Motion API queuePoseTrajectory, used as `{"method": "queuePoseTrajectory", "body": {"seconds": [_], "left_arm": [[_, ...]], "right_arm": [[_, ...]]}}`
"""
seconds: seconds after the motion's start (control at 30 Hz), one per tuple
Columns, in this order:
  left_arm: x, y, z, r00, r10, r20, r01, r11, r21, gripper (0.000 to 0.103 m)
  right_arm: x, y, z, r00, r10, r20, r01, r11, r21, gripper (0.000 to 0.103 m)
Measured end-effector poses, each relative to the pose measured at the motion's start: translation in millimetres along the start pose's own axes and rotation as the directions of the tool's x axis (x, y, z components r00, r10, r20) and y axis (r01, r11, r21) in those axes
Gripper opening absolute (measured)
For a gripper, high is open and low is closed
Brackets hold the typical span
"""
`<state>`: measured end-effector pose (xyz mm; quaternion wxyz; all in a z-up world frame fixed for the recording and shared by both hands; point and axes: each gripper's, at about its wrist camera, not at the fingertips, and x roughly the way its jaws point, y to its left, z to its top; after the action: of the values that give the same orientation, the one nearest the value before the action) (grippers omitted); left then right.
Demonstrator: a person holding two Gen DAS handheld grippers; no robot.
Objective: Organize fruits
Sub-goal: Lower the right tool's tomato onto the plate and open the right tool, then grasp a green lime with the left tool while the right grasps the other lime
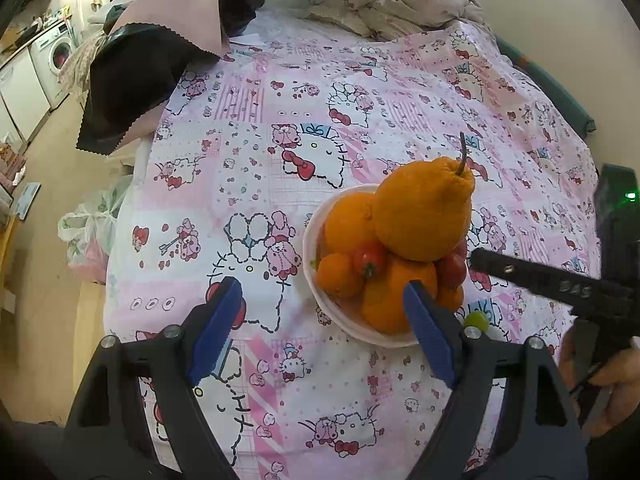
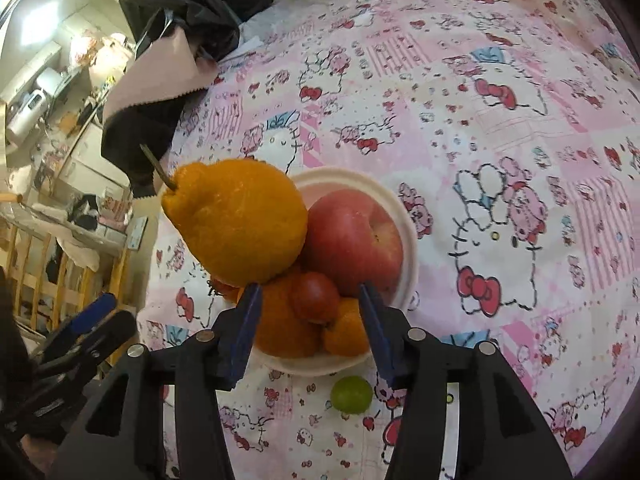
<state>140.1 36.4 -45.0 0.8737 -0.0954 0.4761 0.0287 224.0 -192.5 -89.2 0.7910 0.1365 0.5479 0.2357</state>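
A white bowl (image 1: 316, 300) (image 2: 408, 240) on the pink cartoon sheet is heaped with fruit. A big stemmed orange citrus (image 1: 424, 212) (image 2: 240, 220) sits on top, over smaller oranges (image 1: 348, 224), small tomatoes (image 1: 369, 258) (image 2: 314, 296) and a red apple (image 2: 356, 240). A small green fruit (image 2: 351, 394) (image 1: 476, 320) lies on the sheet just outside the bowl. My left gripper (image 1: 324, 320) is open and empty, at the bowl's near left side. My right gripper (image 2: 310, 320) is open and empty, its fingers over the bowl's near rim.
Black and pink cloths (image 1: 132, 80) lie at the bed's far left corner. A crumpled patterned blanket (image 1: 392, 0) lies at the far end. Plastic bags (image 1: 88, 232) sit on the floor left of the bed. The bed's left edge drops to the wooden floor.
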Motion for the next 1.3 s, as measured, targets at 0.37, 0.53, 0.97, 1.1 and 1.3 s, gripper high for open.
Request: {"method": "queuePoseTrajectory", "body": {"seconds": [0.37, 0.53, 0.97, 1.1, 1.3], "left_arm": [[-7.9, -0.3, -12.1, 1.0, -0.001, -0.015, 0.001, 1.0, 0.016, 0.08], [-7.2, -10.5, -36.3, 0.997, -0.031, -0.064, 0.034, 0.998, 0.055, 0.08], [10.6, -56.0, -66.9, 0.991, 0.036, -0.126, -0.029, 0.998, 0.058, 0.08], [19.4, -80.4, -73.0, 0.988, 0.018, -0.151, -0.01, 0.999, 0.052, 0.08], [39.2, -108.2, -76.8, 0.983, 0.027, -0.183, -0.017, 0.998, 0.058, 0.075]], "right_arm": [[-66.1, -18.4, -16.0, 0.994, 0.01, 0.108, -0.023, 0.992, 0.121, 0.056], [-91.0, -19.5, -35.0, 0.991, 0.032, 0.132, -0.053, 0.986, 0.155, 0.057], [-118.5, -27.5, -59.7, 0.982, -0.062, 0.177, 0.028, 0.981, 0.192, 0.057], [-124.6, -43.0, -63.2, 0.984, -0.023, 0.177, -0.02, 0.971, 0.237, 0.057], [-132.1, -62.7, -65.4, 0.983, -0.002, 0.185, -0.056, 0.951, 0.305, 0.057]]}}
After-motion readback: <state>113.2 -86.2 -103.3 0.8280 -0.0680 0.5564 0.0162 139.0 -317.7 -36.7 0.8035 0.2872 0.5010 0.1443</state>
